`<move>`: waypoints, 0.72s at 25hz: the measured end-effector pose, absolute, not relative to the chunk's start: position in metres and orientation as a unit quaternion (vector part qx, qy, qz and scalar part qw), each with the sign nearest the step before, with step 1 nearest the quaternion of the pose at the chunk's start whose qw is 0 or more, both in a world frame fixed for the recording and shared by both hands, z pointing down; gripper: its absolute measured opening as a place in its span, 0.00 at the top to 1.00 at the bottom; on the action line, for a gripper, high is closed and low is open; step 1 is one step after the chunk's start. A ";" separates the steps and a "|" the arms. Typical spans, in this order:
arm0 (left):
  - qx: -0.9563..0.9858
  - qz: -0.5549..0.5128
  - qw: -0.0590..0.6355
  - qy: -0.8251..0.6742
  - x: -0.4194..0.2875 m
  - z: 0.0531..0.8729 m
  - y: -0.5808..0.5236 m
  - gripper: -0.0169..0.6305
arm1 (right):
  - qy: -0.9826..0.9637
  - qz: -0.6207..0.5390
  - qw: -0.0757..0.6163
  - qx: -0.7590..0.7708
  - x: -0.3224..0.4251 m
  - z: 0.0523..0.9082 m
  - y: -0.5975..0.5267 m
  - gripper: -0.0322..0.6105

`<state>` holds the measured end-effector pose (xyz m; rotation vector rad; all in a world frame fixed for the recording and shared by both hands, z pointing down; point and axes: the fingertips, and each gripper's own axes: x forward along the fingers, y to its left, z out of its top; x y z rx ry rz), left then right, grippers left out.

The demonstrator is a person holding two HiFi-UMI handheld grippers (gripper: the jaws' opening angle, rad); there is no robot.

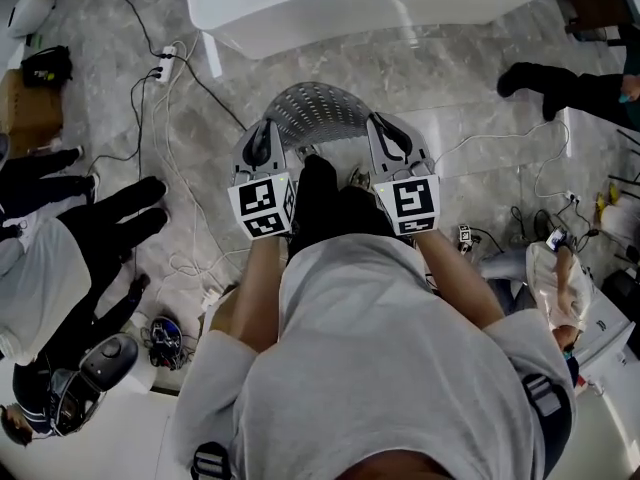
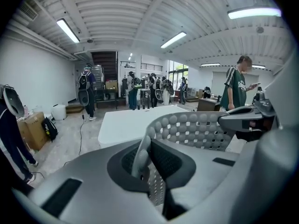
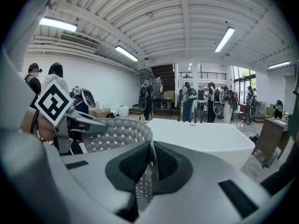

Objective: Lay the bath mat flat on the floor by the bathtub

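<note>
As it bows between the clamped left tongs [image 1: 264, 136] and right tongs [image 1: 386, 134], above the marble floor [image 1: 460, 88] near the white bathtub [image 1: 360, 3], the grey perforated rubbery bath mat [image 1: 318, 108] looks light and floppy; opposite edges suit holding.

1. The bath mat [image 1: 315, 108] arches between the two hand-held grippers, over the floor [image 1: 450, 98].
2. The left hand-held gripper [image 1: 263, 133] has the mat's left edge pinched between its jaws. The right hand-held gripper [image 1: 385, 126] pinches the right edge likewise.
3. The bathtub [image 1: 360, 3] stands beyond the mat, apart from it.
4. A power strip [image 1: 166, 61] lies on the floor left of the mat, near the bathtub's left end.
5. A box [image 1: 25, 108] sits farther left.
</note>
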<state>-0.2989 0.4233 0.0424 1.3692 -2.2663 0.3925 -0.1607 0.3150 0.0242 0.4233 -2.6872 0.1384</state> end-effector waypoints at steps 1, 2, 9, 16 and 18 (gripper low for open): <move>0.499 0.141 0.234 -0.823 -0.305 0.046 0.422 0.93 | -0.965 0.050 0.211 0.151 -0.166 0.027 0.314 0.92; 0.499 0.139 0.238 -0.821 -0.311 0.049 0.420 0.93 | -0.964 0.050 0.214 0.150 -0.172 0.031 0.313 0.92; 0.537 0.151 0.253 -0.791 -0.344 0.078 0.393 0.93 | -0.955 0.057 0.245 0.156 -0.203 0.060 0.302 0.92; 0.561 0.160 0.266 -0.767 -0.387 0.114 0.370 0.93 | -0.947 0.074 0.263 0.168 -0.236 0.097 0.283 0.92; 0.568 0.164 0.269 -0.760 -0.399 0.128 0.361 0.93 | -0.945 0.073 0.273 0.166 -0.247 0.111 0.279 0.92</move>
